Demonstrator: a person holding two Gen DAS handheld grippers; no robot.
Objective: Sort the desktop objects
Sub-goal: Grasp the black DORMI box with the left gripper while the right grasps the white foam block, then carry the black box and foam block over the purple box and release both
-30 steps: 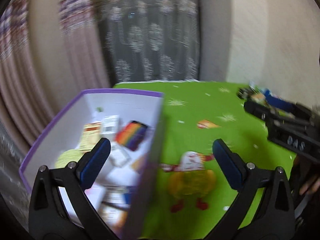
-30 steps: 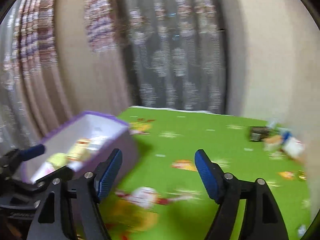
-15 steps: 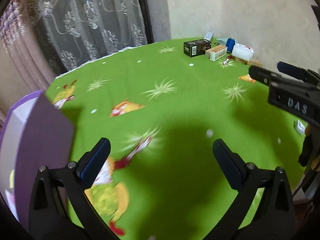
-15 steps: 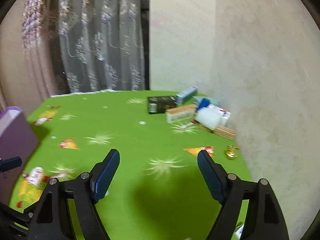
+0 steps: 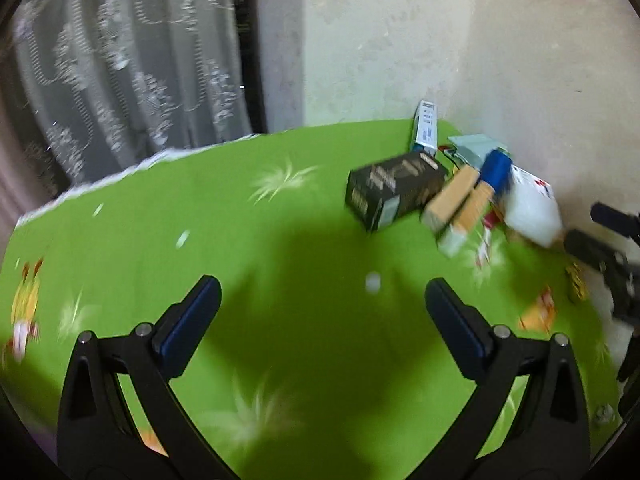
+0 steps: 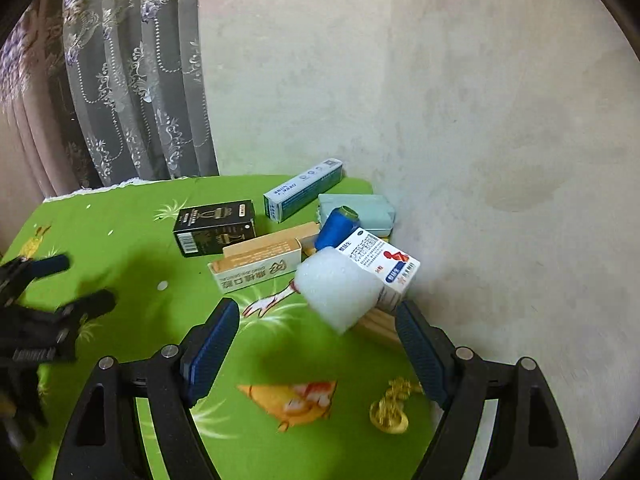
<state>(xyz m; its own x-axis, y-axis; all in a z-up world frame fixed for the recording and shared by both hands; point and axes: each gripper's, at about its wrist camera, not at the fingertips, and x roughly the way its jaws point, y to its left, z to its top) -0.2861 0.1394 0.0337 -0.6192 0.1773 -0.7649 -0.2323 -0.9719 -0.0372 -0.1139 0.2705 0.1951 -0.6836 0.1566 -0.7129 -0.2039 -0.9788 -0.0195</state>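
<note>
Left wrist: my left gripper [image 5: 322, 312] is spread and empty, the black box [image 5: 394, 190] well ahead.

Right wrist: my right gripper [image 6: 318, 338] gapes just before the white foam block [image 6: 340, 292]. I judge I'm reaching; next, straddle and squeeze it.

Two handheld grippers, each with black arms and blue finger pads. The left gripper [image 5: 322, 308] has its jaws spread wide apart, holding nothing. The right gripper [image 6: 318, 330] is likewise spread wide and empty. Each gripper appears at the edge of the other's view.
</note>
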